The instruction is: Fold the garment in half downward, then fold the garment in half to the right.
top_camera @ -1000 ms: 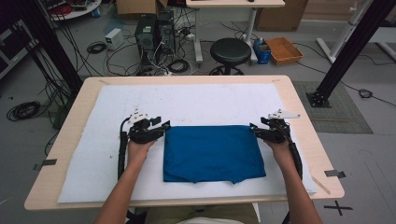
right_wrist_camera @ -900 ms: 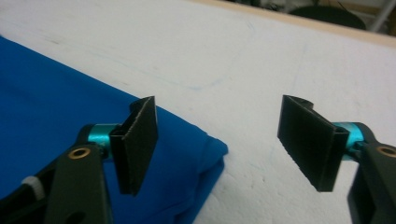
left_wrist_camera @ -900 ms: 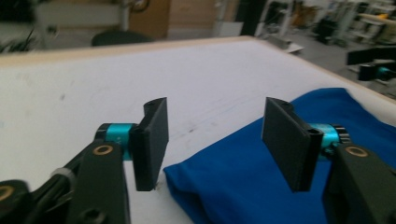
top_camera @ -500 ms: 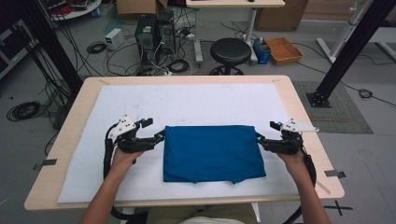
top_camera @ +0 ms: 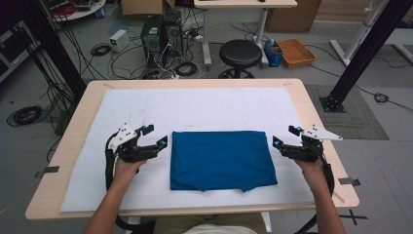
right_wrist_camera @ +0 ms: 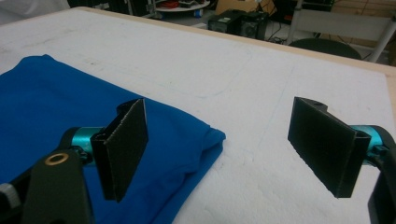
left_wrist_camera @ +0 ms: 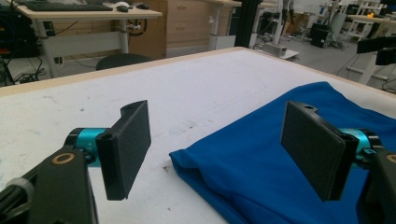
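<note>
High view: a folded blue garment [top_camera: 222, 159] is seen lying flat on the white mat [top_camera: 204, 109], roughly centred on the wooden table [top_camera: 311, 112]. The left gripper [top_camera: 157, 140] is held just beside the garment's left edge, the right gripper [top_camera: 276, 143] just beside its right edge. Both are spread and nothing is gripped. The step in hand is judged to be taking hold of the two side edges for the next fold.

Left gripper view: the jaws are seen wide apart and empty. The garment's near corner [left_wrist_camera: 180, 159] lies between them, closer to the right-hand jaw, whose pad hangs over the cloth; the other pad is over bare mat. The folded edge looks thick and rounded here. For a clean grasp, the gripper should be lowered until one pad can be slid under every layer, so that no lower ply is left behind.

Right gripper view: the jaws are likewise released. The garment's corner [right_wrist_camera: 211, 136] lies between them, the left-hand pad over the cloth, the right-hand pad over the mat. How far the pads stand above the mat cannot be told.

Both edges should be pinched at matching points along the sides and lifted together, so the fold is kept square. A shallow bite is judged likely to slip.
</note>
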